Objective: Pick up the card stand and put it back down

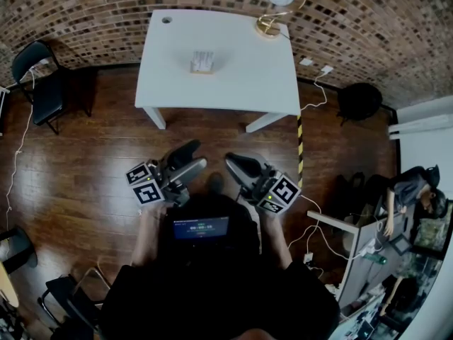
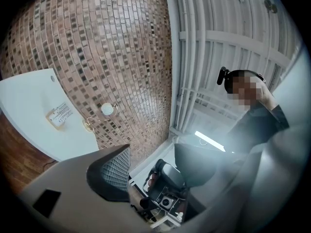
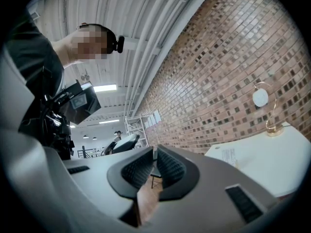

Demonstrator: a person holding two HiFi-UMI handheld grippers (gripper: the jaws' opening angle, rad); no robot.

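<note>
On the white table point(image 1: 233, 83), near its middle and a little toward the far side, the card stand point(image 1: 202, 62) stood upright, with bare tabletop around it. A lamp point(image 1: 278, 6) with a round white shade and a gold ring stood at the table's far right corner, close to the brick wall point(image 1: 368, 27). Both grippers were well apart from the table, held low in front of the person's body, over the wooden floor point(image 1: 85, 168). The left gripper point(image 1: 192, 158) pointed toward the table and its jaws stood apart. In the left gripper view only the room showed between them, and they held no object. The right gripper point(image 1: 237, 165) was just beside it. In the right gripper view its two ribbed pads point(image 3: 138, 169) were closed together, with nothing caught between them. A black chair point(image 1: 39, 76) stood on the floor to the left of the table. Neither gripper touched the card stand.
</note>
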